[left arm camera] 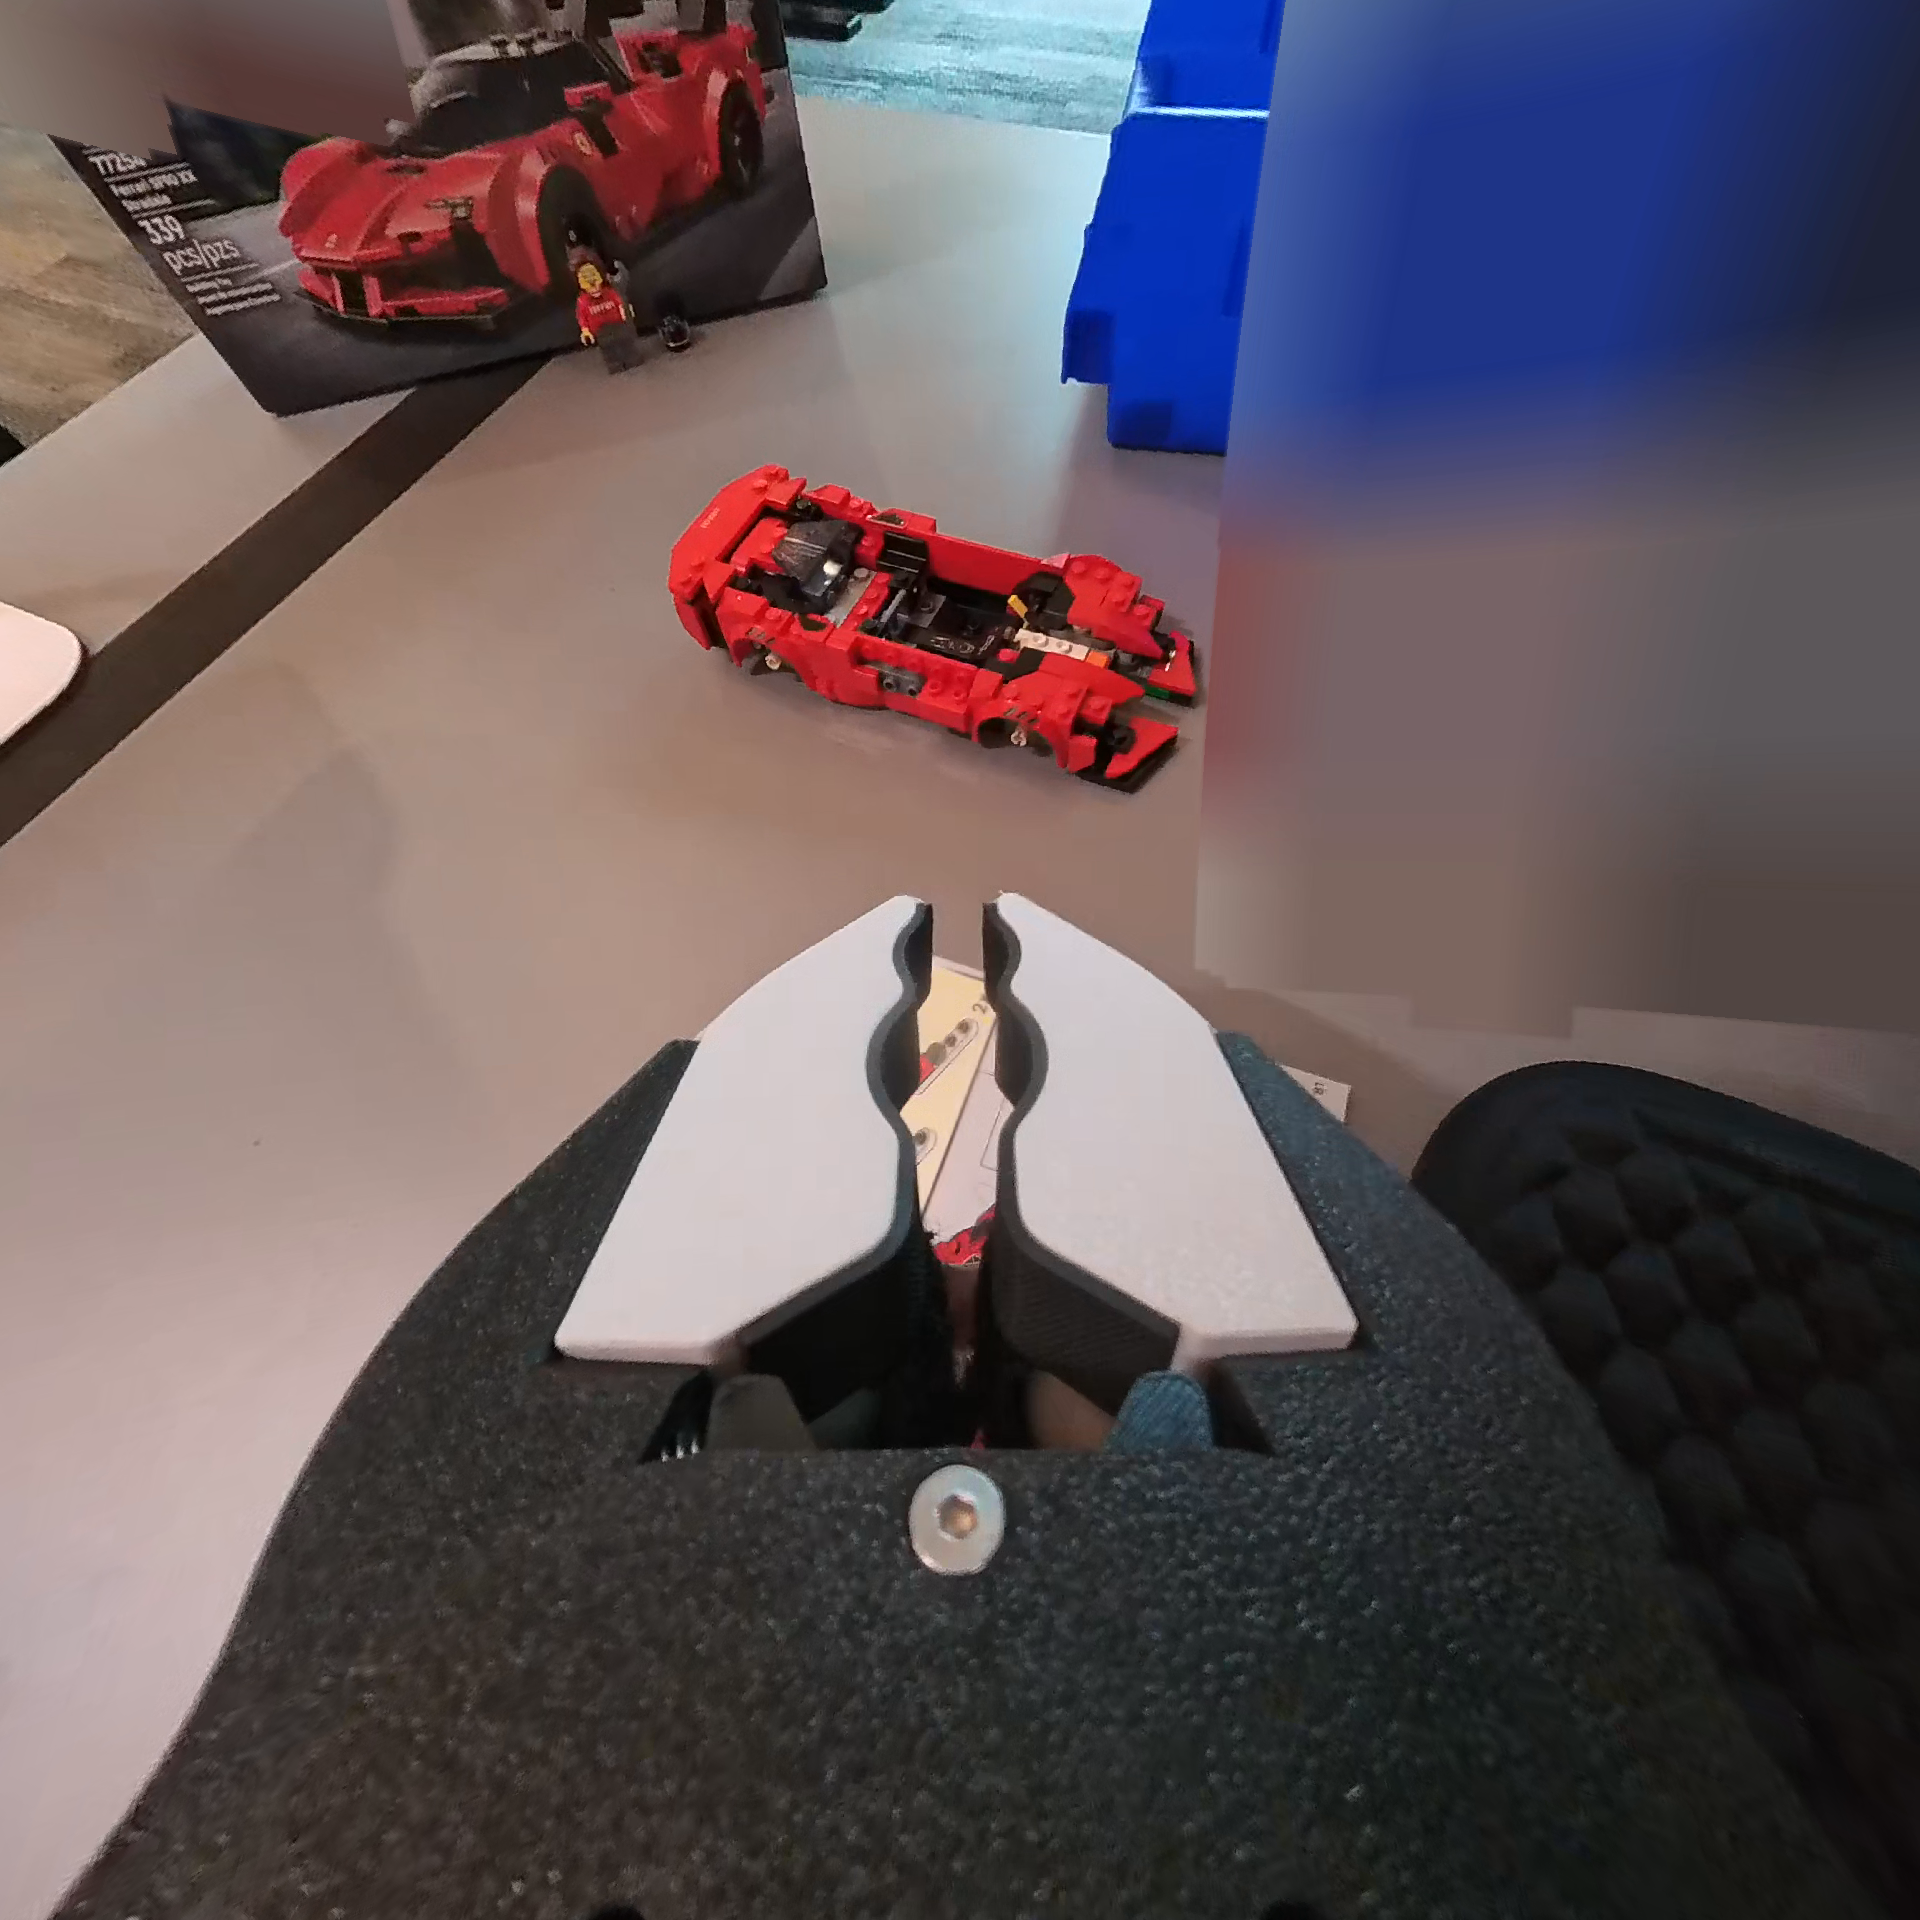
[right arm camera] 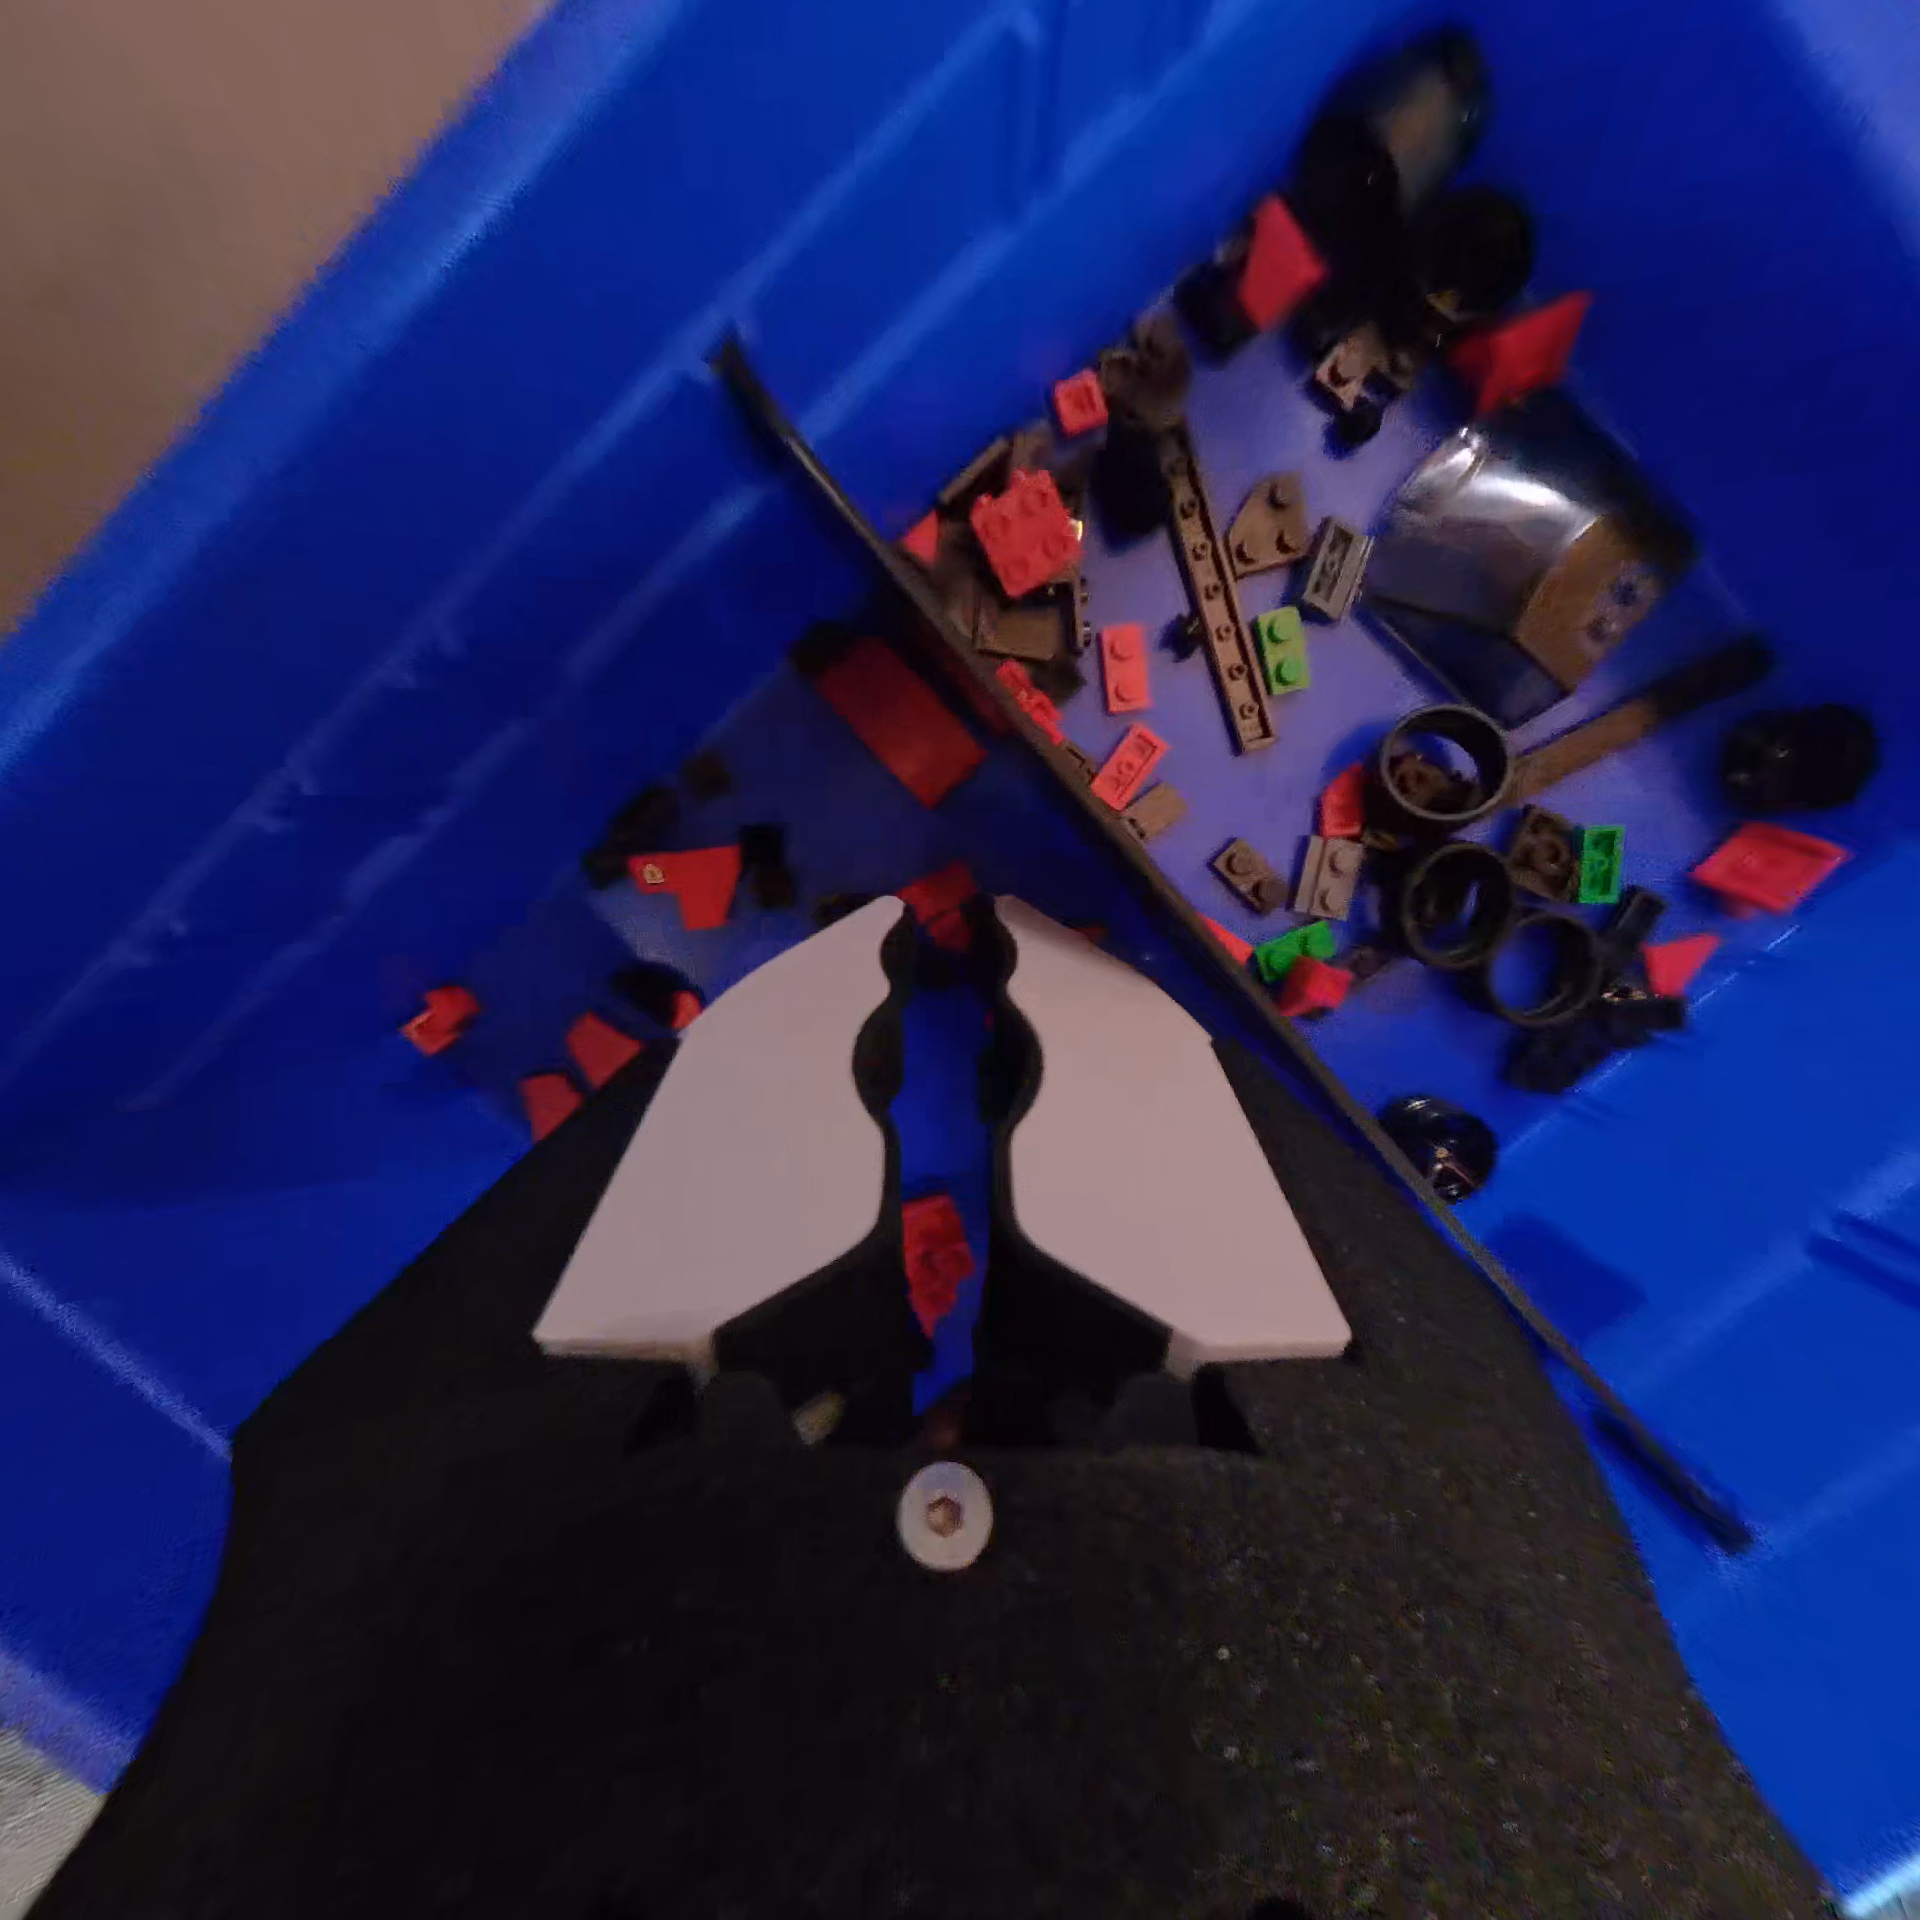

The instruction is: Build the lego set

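A partly built red Lego car lies on the grey table, ahead of my left gripper. That gripper is empty, its jaws nearly touching, and hovers over an instruction booklet. My right gripper reaches down into a blue bin over its left compartment. Its tips sit close on either side of a small red piece. A black divider splits the bin. The right compartment holds several loose red, black, grey and green pieces, black tyres and a dark windscreen piece.
The set's box stands at the back left with a minifigure in front of it. The blue bin stands at the back right. A black mesh chair is at the right. A white object lies at the left edge. The left gripper's tips are roughly 35 centimeters from the right gripper's. Measured from the fingertips, the partly built red Lego car is 15 centimeters or so from the left gripper and 25 centimeters from the right.
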`<state>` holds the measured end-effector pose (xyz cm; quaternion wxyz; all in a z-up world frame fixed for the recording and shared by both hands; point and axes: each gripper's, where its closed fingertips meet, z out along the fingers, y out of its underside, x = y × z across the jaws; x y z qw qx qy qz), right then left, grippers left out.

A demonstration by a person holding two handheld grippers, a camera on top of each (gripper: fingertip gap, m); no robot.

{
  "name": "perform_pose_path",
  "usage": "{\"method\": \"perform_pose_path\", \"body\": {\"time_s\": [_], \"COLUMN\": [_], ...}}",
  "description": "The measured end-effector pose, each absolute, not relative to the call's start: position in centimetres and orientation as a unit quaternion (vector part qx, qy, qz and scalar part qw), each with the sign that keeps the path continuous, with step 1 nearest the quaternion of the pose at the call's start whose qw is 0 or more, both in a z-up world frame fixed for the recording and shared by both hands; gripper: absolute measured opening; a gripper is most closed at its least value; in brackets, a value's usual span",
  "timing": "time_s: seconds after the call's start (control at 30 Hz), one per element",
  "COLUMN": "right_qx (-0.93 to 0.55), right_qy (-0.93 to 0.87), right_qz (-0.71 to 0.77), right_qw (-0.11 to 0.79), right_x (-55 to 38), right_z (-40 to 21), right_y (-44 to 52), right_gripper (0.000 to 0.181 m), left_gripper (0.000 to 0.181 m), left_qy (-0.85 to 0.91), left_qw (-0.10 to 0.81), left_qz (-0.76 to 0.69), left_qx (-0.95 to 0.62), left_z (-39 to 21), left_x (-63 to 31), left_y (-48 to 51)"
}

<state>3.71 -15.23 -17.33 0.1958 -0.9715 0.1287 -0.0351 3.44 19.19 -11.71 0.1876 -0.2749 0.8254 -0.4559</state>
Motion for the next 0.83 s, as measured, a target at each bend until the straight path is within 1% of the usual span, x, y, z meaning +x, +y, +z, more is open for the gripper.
{"method": "perform_pose_path", "body": {"time_s": [0.13, 0.2, 0.37, 0.63, 0.7, 0.73, 0.77, 0.83], "right_qx": [-0.969, -0.966, -0.968, -0.960, -0.943, -0.926, -0.902, -0.822], "right_qy": [0.190, 0.204, 0.211, 0.228, 0.256, 0.276, 0.294, 0.319], "right_qz": [-0.024, -0.039, -0.049, -0.029, -0.020, -0.016, -0.015, 0.010], "right_qw": [0.154, 0.152, 0.130, 0.158, 0.213, 0.256, 0.315, 0.471], "right_x": [3.1, 3.4, 3.4, 3.1, 3.4, 3.6, 4.0, 4.1], "right_z": [-18.9, -19.1, -19.6, -19.3, -17.0, -15.2, -12.9, -7.2], "right_y": [-15.1, -15.0, -15.1, -14.7, -14.1, -13.7, -13.2, -11.3], "right_gripper": [0.011, 0.014, 0.010, 0.008, 0.008, 0.008, 0.008, 0.008], "left_gripper": [0.009, 0.009, 0.009, 0.009, 0.009, 0.011, 0.012, 0.015], "left_qy": [0.822, 0.819, 0.816, 0.810, 0.806, 0.802, 0.797, 0.779], "left_qw": [0.192, 0.189, 0.186, 0.192, 0.199, 0.202, 0.206, 0.221], "left_qz": [-0.461, -0.465, -0.470, -0.481, -0.490, -0.497, -0.506, -0.532], "left_qx": [-0.272, -0.276, -0.280, -0.275, -0.267, -0.263, -0.258, -0.246], "left_z": [-11.6, -11.8, -12.1, -11.7, -10.9, -10.4, -9.9, -8.6], "left_x": [3.3, 3.3, 3.2, 2.7, 2.5, 2.4, 2.4, 2.5], "left_y": [19.3, 19.5, 19.9, 20.4, 20.4, 20.2, 20.0, 19.2]}}
